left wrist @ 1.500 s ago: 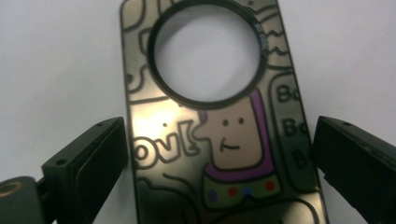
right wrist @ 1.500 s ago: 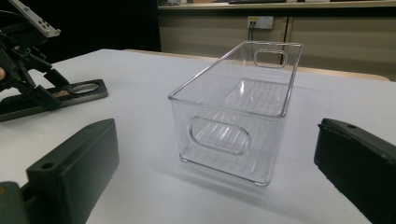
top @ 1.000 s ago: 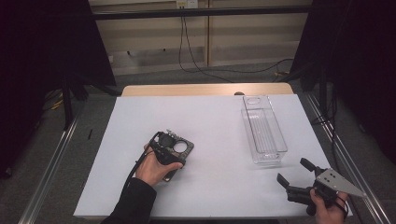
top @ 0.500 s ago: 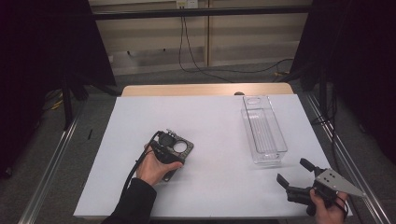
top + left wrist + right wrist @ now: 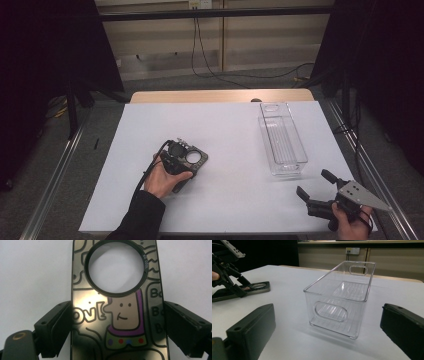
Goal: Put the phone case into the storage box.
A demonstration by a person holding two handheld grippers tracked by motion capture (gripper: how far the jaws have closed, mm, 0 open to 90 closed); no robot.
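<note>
A dark phone case with cartoon drawings and a round camera hole lies flat on the white table, left of centre. My left gripper points down over the phone case, one jaw on each long edge. Its jaws have just been closing and the pads now meet the case's sides. A hand holds this left gripper. At the front right corner, my right gripper stands open with nothing between its jaws. The right gripper faces the clear bin.
A clear plastic bin with cut-out handles stands empty at the right of the table; this bin is just beyond the right jaws. Metal rails run along both table sides. Cables lie on the floor behind.
</note>
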